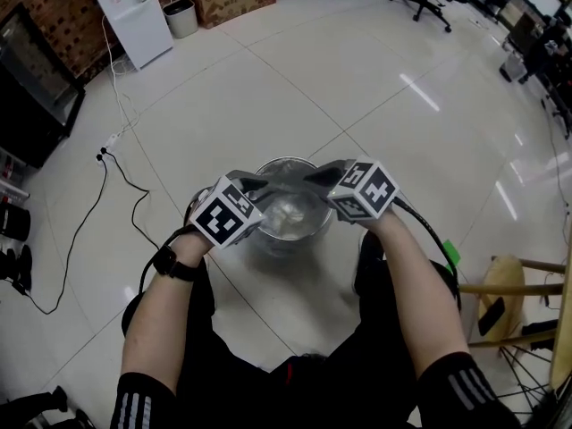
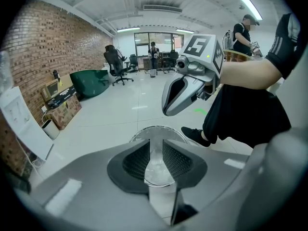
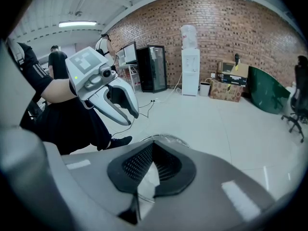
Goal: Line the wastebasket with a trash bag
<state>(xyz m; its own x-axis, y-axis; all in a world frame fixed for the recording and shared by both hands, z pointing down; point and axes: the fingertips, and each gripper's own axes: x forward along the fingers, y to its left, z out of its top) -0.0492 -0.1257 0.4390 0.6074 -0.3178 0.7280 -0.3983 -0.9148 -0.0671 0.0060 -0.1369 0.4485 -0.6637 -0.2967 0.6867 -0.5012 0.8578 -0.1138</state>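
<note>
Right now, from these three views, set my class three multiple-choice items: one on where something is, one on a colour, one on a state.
1. Where is the wastebasket?
A on a table
B on the floor, between the left tongs and the right tongs
C on a shelf

2. What colour is the wastebasket?
A green
B black
C silvery

3. How are the right tongs?
A shut
B wide open
C out of view

Answers:
1 B: the head view shows it standing on the floor with one set of tongs at each side of its top.
2 C: its wall shines like metal.
3 A: the right gripper view shows them closed together.
</note>
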